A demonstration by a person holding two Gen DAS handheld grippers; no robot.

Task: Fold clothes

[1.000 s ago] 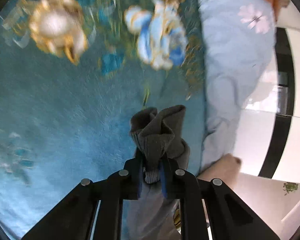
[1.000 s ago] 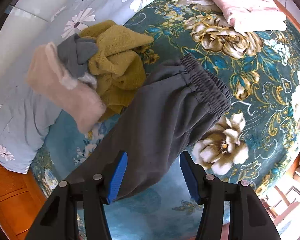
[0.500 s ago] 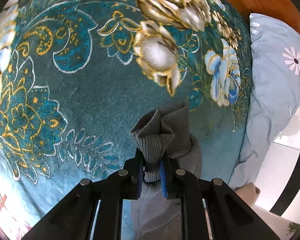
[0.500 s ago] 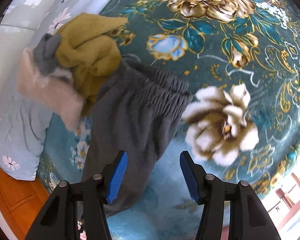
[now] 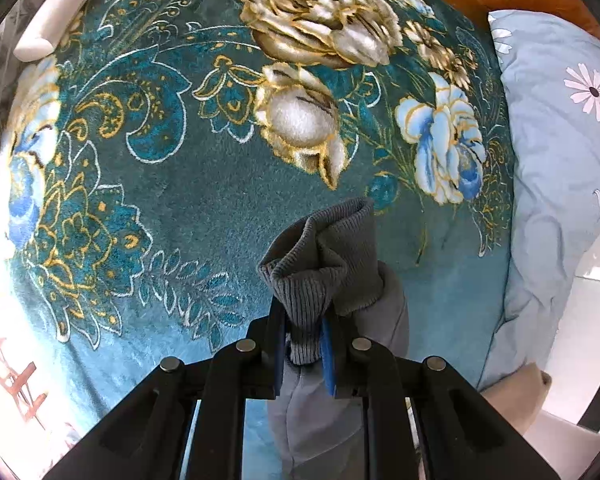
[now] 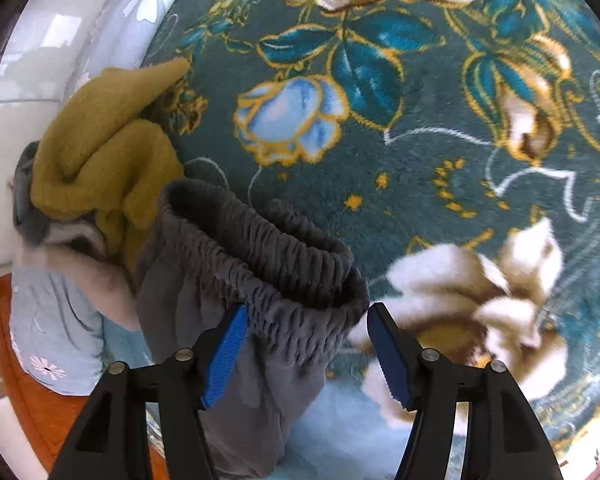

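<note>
While I work over the teal floral plush blanket (image 5: 204, 208):
Left gripper (image 5: 305, 354): I pinch the grey sweatpants' ribbed cuff (image 5: 320, 264).
Right gripper (image 6: 306, 350): spread wide, empty, gathered elastic waistband (image 6: 268, 252) at 12 o'clock.
Mustard knit sweater (image 6: 100, 152): 10 o'clock.

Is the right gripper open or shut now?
Open. The right gripper has its blue fingers wide apart, around the grey trousers' waistband without pinching it.
</note>
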